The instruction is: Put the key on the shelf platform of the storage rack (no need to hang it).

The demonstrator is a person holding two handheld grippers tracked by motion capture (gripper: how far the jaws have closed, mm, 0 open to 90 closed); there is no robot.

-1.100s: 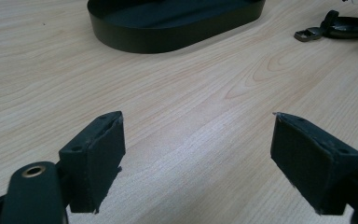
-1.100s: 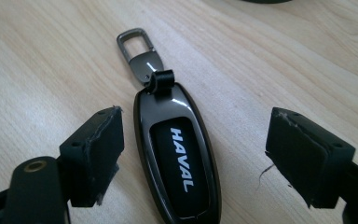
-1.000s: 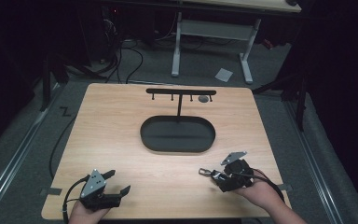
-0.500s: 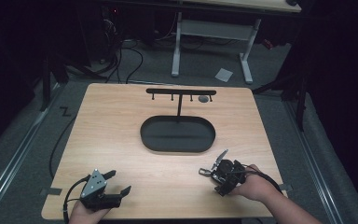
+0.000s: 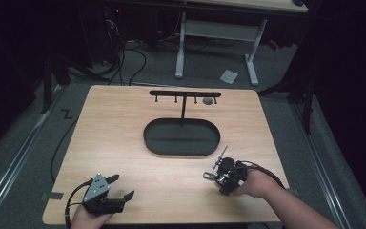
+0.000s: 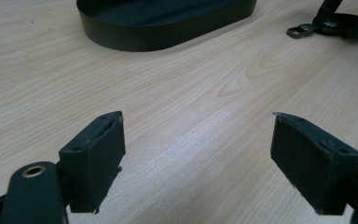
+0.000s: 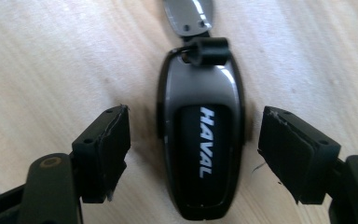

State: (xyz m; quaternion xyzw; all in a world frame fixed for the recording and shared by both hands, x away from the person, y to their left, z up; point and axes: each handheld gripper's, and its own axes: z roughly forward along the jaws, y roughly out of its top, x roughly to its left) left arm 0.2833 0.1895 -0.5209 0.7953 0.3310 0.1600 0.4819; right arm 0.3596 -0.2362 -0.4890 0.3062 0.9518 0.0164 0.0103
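Lying between the open right gripper [image 7: 193, 154] jaws: key fob [image 7: 199, 140].

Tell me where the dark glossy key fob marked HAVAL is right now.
The dark glossy key fob lies flat on the wooden table between the open right gripper jaws, at the table's front right, nearer the person than the black oval tray.

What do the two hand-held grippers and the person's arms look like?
Both are black. The left hand-held gripper carries a grey three-cornered plate, and a black cable loops from it. The right hand-held gripper trails a black cable too. Their jaws end in blocky black pads with small screw holes and frayed edges. No sleeves are visible.
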